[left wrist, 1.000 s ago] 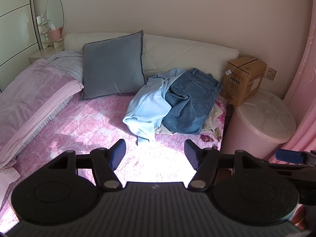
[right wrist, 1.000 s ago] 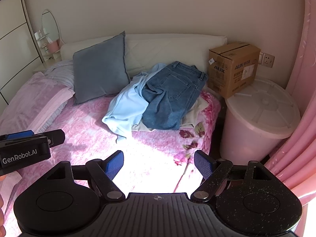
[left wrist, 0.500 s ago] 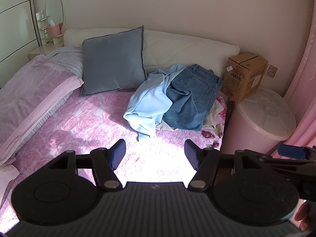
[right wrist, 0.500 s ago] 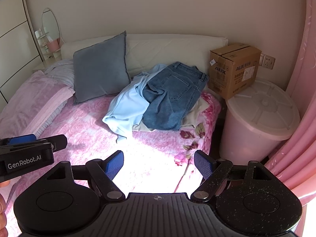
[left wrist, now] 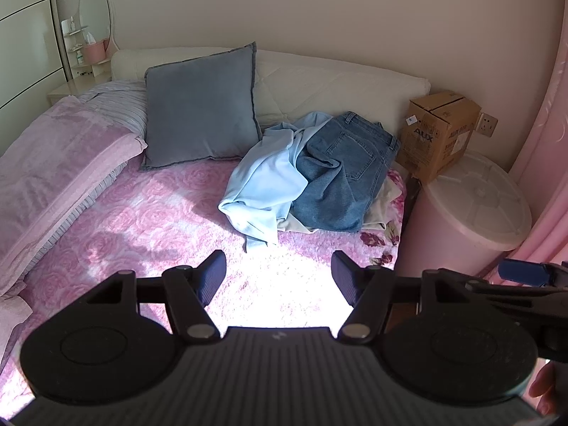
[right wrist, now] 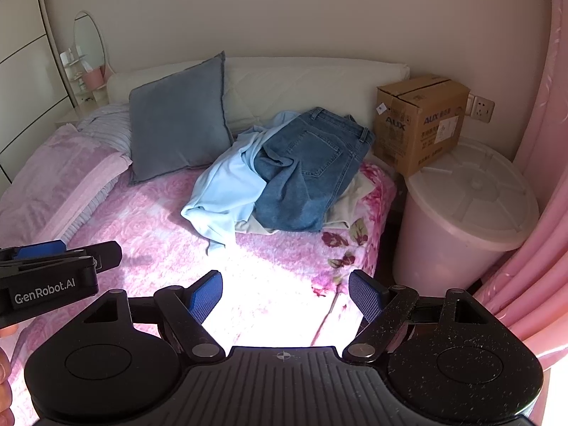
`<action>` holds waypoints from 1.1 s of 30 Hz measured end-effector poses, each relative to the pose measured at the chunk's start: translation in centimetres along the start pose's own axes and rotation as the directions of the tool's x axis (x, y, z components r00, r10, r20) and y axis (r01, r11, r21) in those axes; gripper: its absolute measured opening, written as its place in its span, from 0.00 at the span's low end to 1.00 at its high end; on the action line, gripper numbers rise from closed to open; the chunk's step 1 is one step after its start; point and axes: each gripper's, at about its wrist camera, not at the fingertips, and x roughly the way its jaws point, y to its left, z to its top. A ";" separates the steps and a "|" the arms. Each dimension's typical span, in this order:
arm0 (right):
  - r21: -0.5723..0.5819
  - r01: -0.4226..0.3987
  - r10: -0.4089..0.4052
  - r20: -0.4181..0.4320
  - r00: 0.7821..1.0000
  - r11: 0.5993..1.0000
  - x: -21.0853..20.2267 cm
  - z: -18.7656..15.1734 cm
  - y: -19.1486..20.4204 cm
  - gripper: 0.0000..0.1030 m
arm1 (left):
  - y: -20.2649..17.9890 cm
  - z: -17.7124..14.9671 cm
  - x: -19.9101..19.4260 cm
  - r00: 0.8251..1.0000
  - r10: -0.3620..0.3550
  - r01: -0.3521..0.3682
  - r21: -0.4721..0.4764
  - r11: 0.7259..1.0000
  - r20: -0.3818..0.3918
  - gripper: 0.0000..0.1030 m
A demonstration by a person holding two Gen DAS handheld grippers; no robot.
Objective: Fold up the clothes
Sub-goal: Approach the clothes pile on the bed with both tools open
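A pile of clothes lies on the far right of the pink bed (left wrist: 159,220): blue jeans (left wrist: 340,177) on top, a light blue garment (left wrist: 266,184) beside and under them, a cream garment (left wrist: 380,202) beneath. The same pile shows in the right wrist view, jeans (right wrist: 309,174) over the light blue garment (right wrist: 223,191). My left gripper (left wrist: 278,277) is open and empty, well short of the pile. My right gripper (right wrist: 285,294) is open and empty over the bed's near edge. The left gripper also shows in the right wrist view (right wrist: 67,259).
A grey cushion (left wrist: 202,113) leans on the white headboard (left wrist: 337,85). A folded pink blanket (left wrist: 53,163) lies on the left. A cardboard box (right wrist: 422,120) sits on a pink lidded bin (right wrist: 468,206) right of the bed. Pink curtain (right wrist: 546,177) at far right.
The left wrist view has drawn back and risen slightly, so the pile looks a little farther. The right gripper has barely moved. Both stay open.
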 end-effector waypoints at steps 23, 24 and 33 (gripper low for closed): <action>0.028 -0.071 0.072 -0.014 0.997 0.997 0.9 1.7 -0.1 0.79 | 1.9 0.4 0.2 0.999 0.041 -0.041 -0.052 0.998 -0.008 0.60; 0.028 -0.078 0.078 -0.017 0.997 0.997 1.0 1.9 0.0 0.79 | 2.1 0.4 0.2 0.999 0.043 -0.043 -0.056 0.997 -0.009 0.60; -0.026 -0.144 0.142 -0.044 0.989 0.989 2.6 2.7 1.2 0.78 | 3.3 0.6 1.3 0.997 0.073 -0.076 -0.106 0.991 -0.033 0.60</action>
